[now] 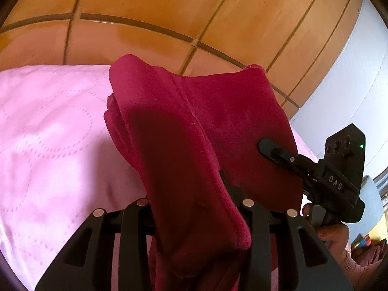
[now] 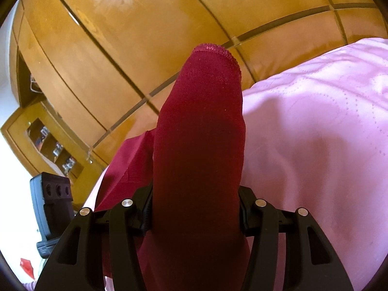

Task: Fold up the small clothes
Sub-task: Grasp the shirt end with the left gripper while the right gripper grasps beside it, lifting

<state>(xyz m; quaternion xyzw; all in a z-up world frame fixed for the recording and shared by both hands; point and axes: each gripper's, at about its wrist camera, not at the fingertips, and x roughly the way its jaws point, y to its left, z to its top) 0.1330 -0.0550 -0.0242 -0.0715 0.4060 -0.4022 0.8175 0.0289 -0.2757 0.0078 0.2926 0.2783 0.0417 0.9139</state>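
Fig.: garment lifted between two tongs, mid-fold.

Left: pink quilted bedspread (image 1: 48,131) fills the near-left of the left wrist view, w/ glossy wooden panelling (image 1: 169,7) beyond it. The left gripper (image 1: 194,208) is clamped on a thick bunch of the crimson garment (image 1: 194,111), a soft small piece w/ a scalloped hem; cloth stands up out of the jaws and drapes off both sides, clear of the bed.

Centre-right: the right gripper (image 1: 269,146) shows in the same view, one finger lying across the garment's right-hand panel; a hand (image 1: 334,237) holds its grip.

Right: in the right wrist view the right gripper (image 2: 196,206) pinches a rolled edge of the same garment (image 2: 198,126), hem uppermost; bedspread (image 2: 315,133) lies to the right.

Progress (judged): garment picked up at two points, held aloft. No finished fold visible; laying flat, folding and smoothing are left. No other clothes in view.
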